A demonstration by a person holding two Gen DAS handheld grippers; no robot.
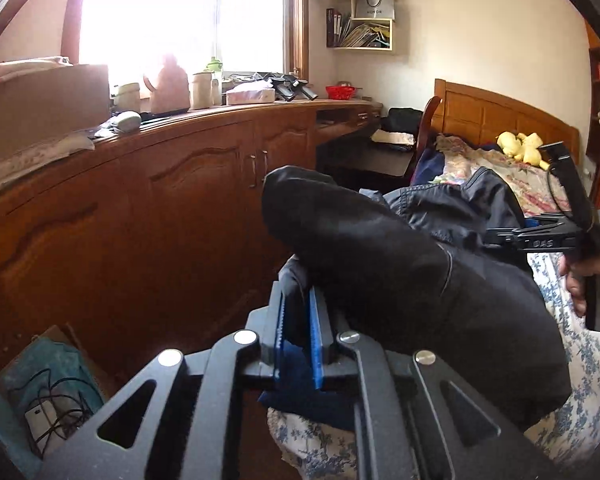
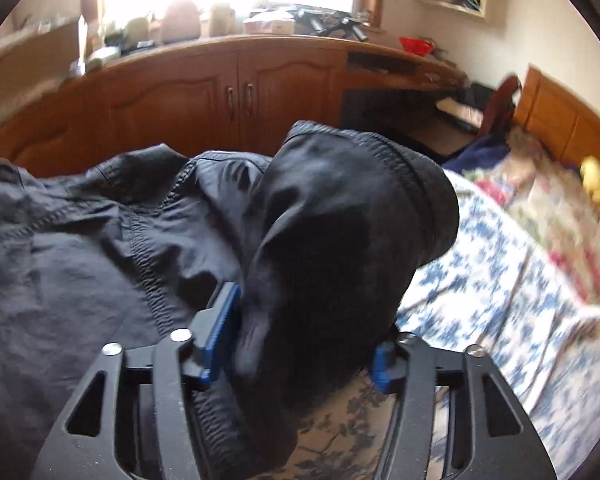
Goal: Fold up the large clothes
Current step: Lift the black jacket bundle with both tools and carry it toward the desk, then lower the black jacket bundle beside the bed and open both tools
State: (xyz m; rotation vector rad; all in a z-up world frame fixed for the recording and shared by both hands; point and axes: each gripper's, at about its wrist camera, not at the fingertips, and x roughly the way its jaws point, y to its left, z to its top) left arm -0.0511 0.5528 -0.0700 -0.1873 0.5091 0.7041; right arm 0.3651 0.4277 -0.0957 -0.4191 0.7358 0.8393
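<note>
Left tool clamped on dark jacket fold, lifted over bed edge. Right tool pinching jacket sleeve, cuff end standing up above floral sheet. Rest of jacket heaped left of it. Cabinets close beyond bed edge; narrow floor gap between.

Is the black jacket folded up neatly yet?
Not yet. The black jacket lies rumpled on the bed, parts lifted by both grippers.

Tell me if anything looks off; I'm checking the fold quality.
The black jacket lies bunched and wrinkled on the floral bedsheet, one sleeve pinched upright in the right gripper. Nothing looks damaged.
</note>
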